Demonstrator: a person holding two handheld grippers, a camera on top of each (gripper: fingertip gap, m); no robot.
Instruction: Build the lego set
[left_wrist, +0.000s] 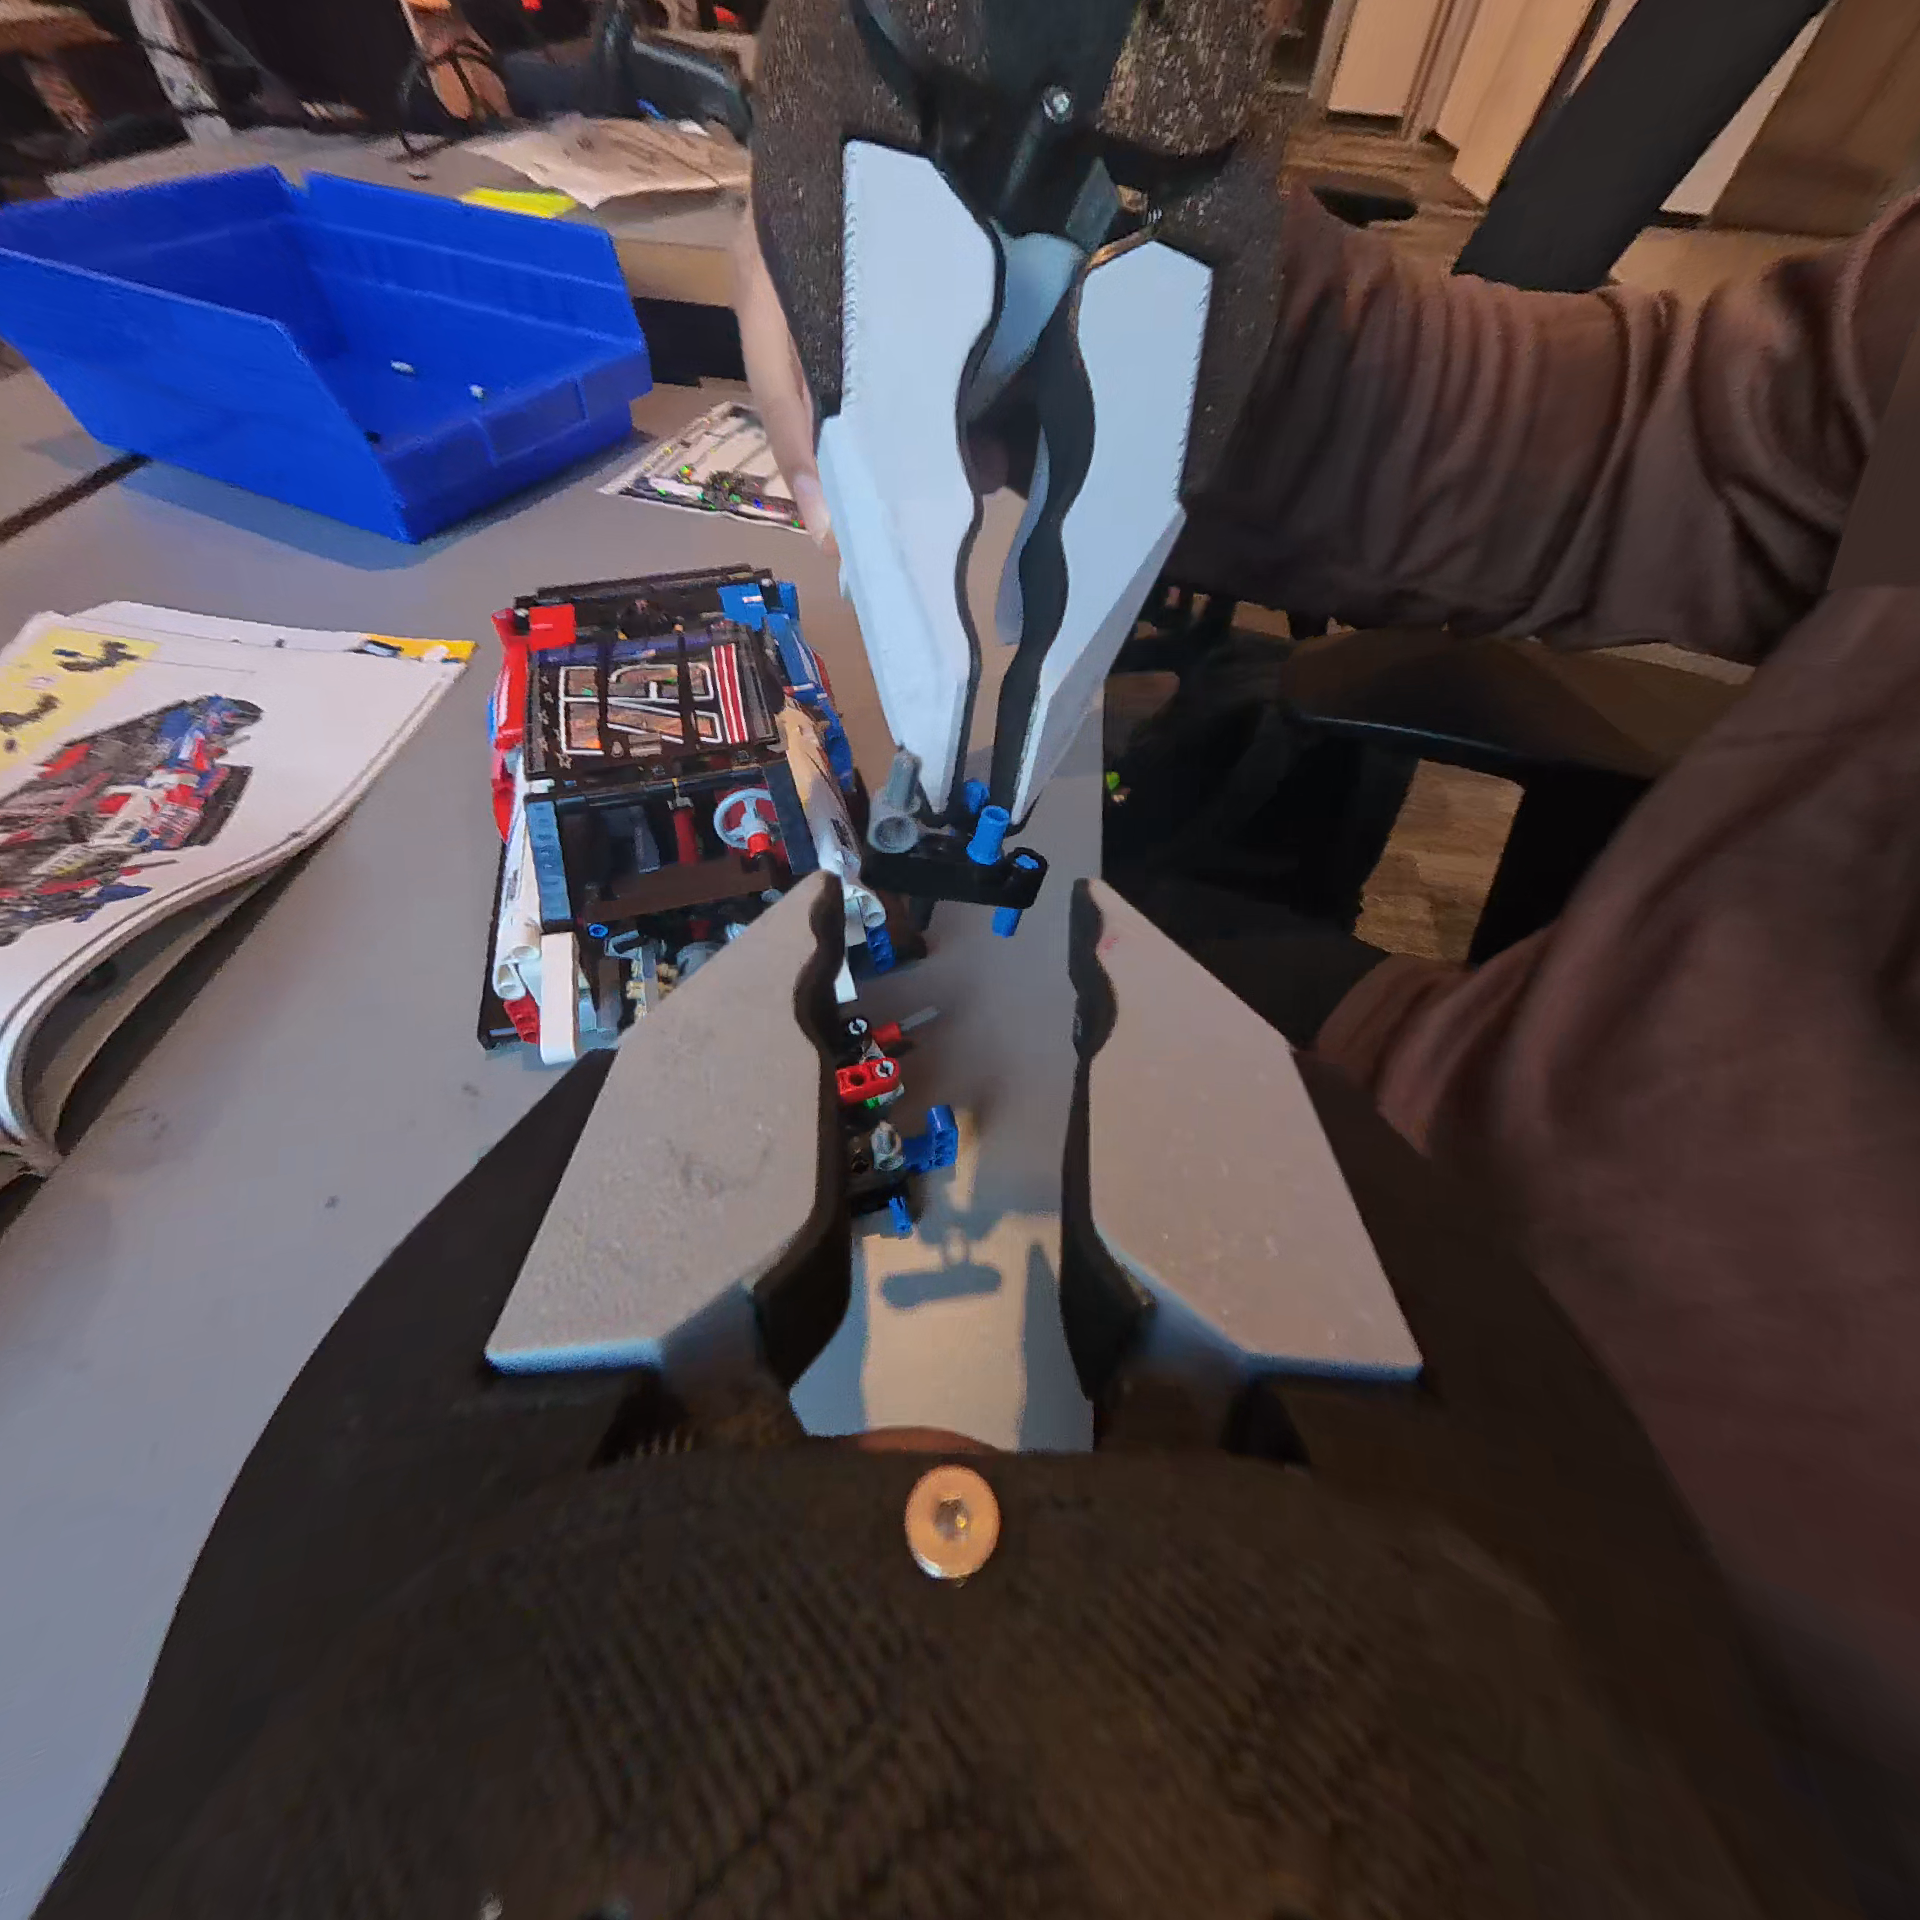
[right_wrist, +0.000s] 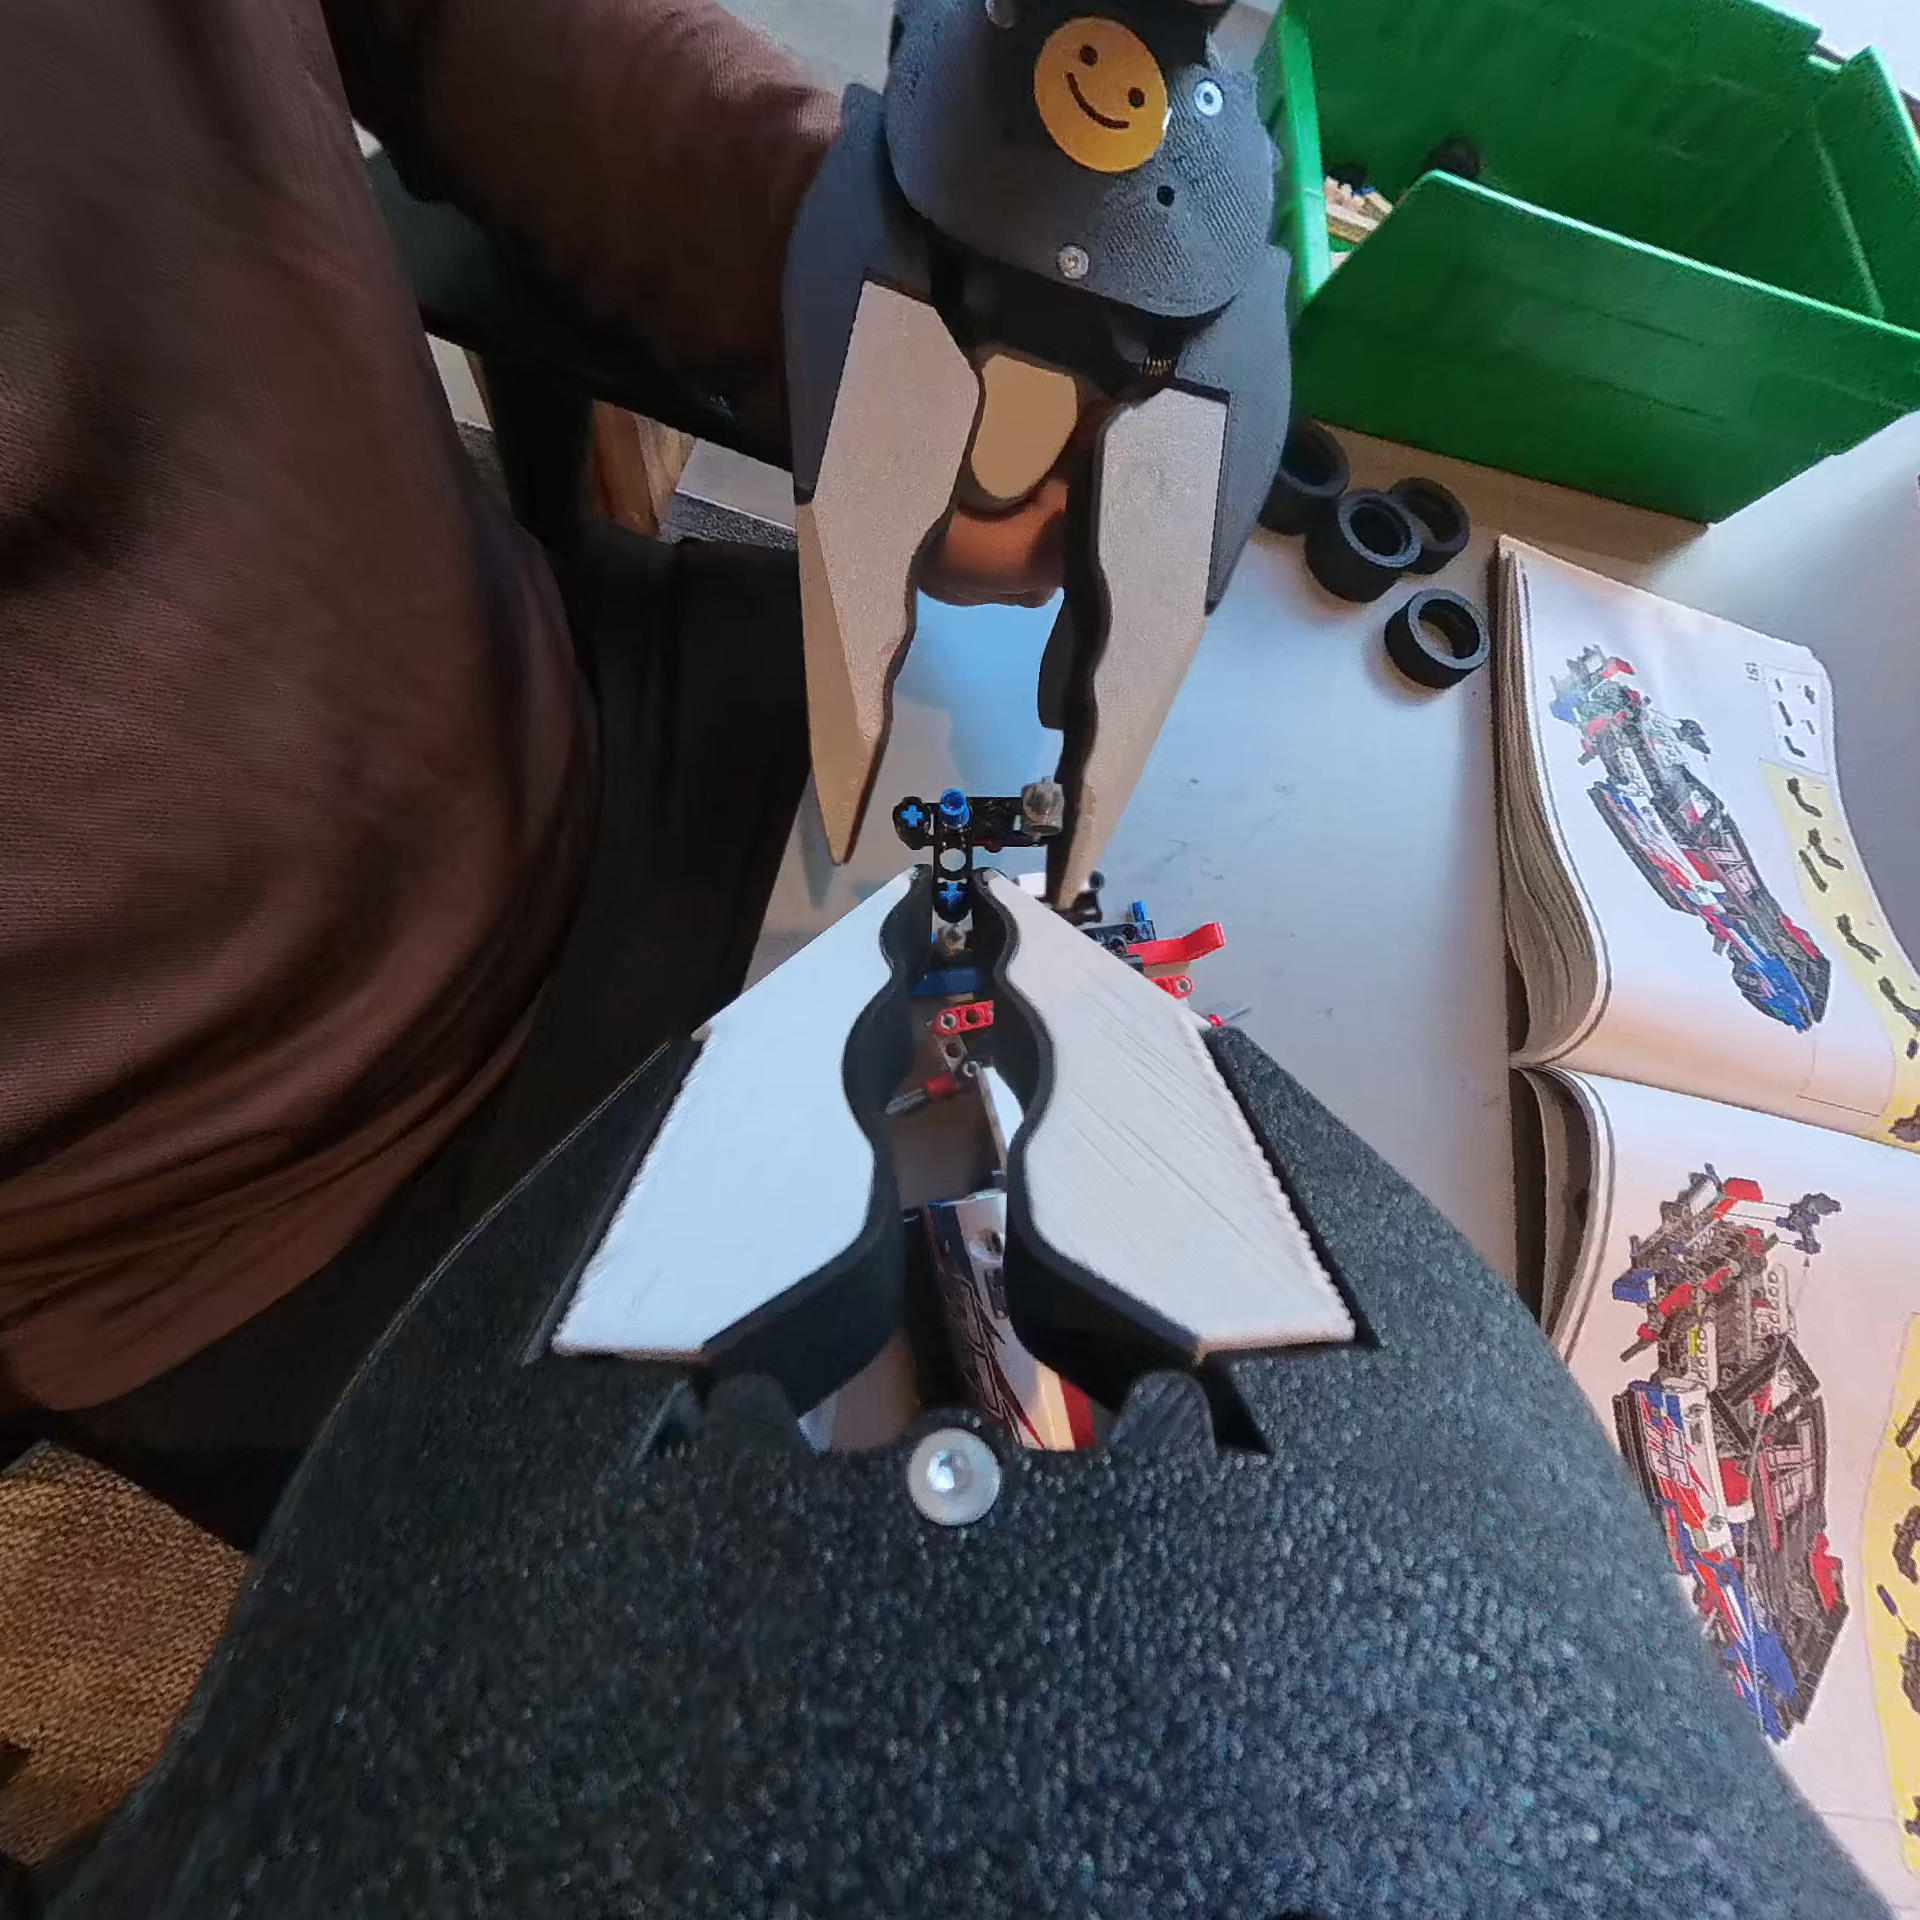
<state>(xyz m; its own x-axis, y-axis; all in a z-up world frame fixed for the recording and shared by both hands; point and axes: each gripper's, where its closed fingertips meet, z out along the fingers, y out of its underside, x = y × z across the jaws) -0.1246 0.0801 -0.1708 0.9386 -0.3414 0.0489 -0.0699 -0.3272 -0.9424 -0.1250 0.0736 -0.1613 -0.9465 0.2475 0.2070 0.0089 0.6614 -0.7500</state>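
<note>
Right hand-held gripper (right_wrist: 951, 894): pinching the black lego beam assembly (left_wrist: 956, 868), held above the bench (left_wrist: 312, 1143).
Left hand-held gripper (left_wrist: 951, 914): spread, empty, tips just beside the assembly.
Lego car (left_wrist: 665, 790): on the bench, beside the open instruction book (left_wrist: 156, 790).
Loose lego pieces (left_wrist: 883, 1101): on the bench below the left hand-held gripper.

workshop: parts bins (left_wrist: 312, 343), cluttered bkgd
</note>
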